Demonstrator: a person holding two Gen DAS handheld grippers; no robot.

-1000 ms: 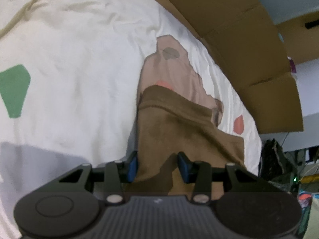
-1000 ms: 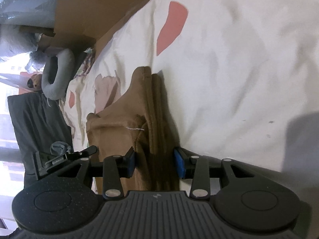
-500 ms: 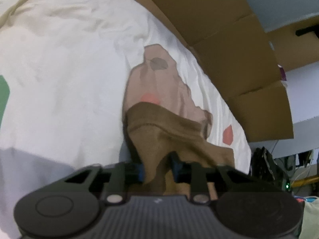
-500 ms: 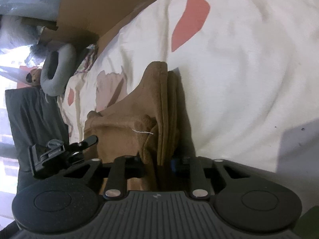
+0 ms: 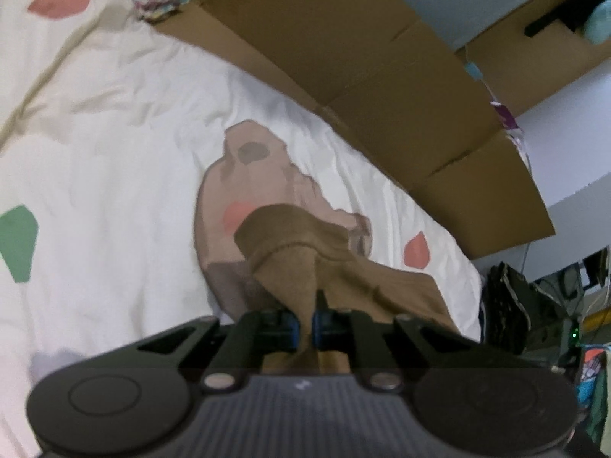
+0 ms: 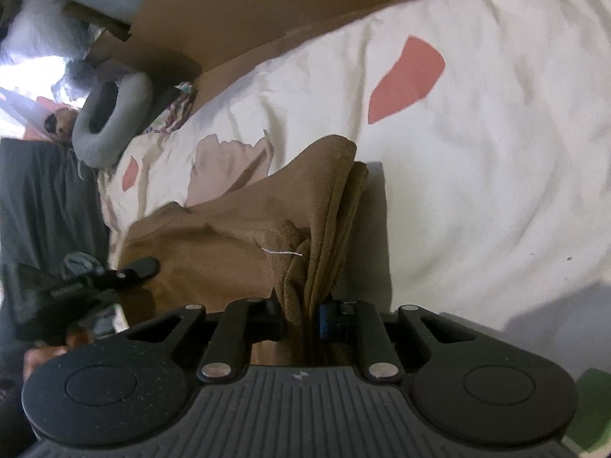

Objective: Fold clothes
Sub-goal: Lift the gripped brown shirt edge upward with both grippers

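Raised brown garment (image 5: 305, 263), two pinching grippers

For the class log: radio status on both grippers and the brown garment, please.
Left gripper and right gripper just closed, both pinching brown garment. Garment edge lifting off white bedsheet. Nothing in the way.

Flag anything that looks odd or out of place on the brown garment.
A loose white thread lies across the brown garment near the right hand-held gripper. Otherwise nothing stands out: it is just bunched where both hand-held grippers pinch it.
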